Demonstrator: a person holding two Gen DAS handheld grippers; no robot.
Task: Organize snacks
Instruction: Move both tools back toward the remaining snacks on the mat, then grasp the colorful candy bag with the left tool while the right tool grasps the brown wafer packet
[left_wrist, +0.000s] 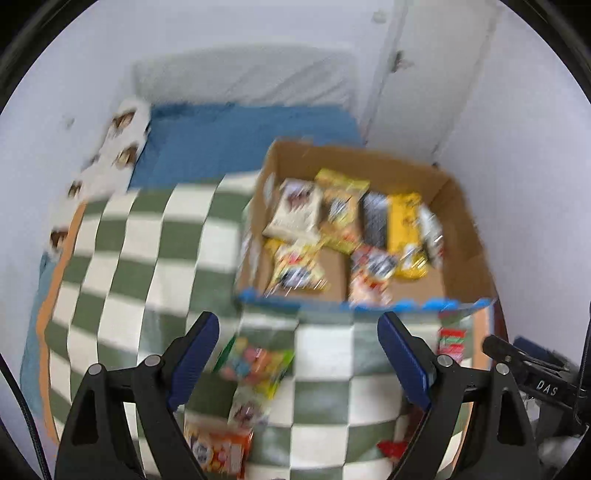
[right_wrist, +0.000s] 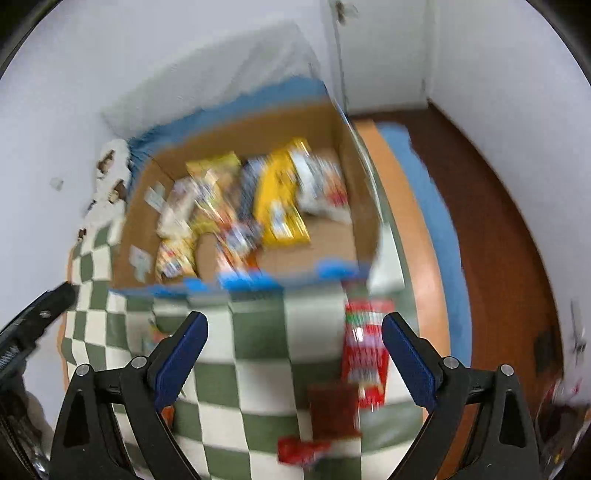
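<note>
A green-and-white checkered blanket (left_wrist: 155, 258) is covering a bed set against white walls, with a blue sheet (left_wrist: 236, 140) showing beyond it. Both views are smearing with motion blur. The left gripper (left_wrist: 297, 354) is hovering above the blanket with its jaws spread wide, holding nothing. Ahead of it an open cardboard box (left_wrist: 461, 221) is sitting on the blanket, with yellow, white and dark snack packets (left_wrist: 406, 229) lying flat inside. Between and just below its fingers a pastel-coloured candy bag (left_wrist: 255, 365) is lying, and nearer the camera an orange packet (left_wrist: 218, 448). The right gripper (right_wrist: 294, 350) is likewise gaping wide and empty. Just inside its right finger a red striped packet (right_wrist: 365, 350) is lying on the blanket, with a brown packet (right_wrist: 332, 410) and a small red wrapper (right_wrist: 301, 452) closer in.
</note>
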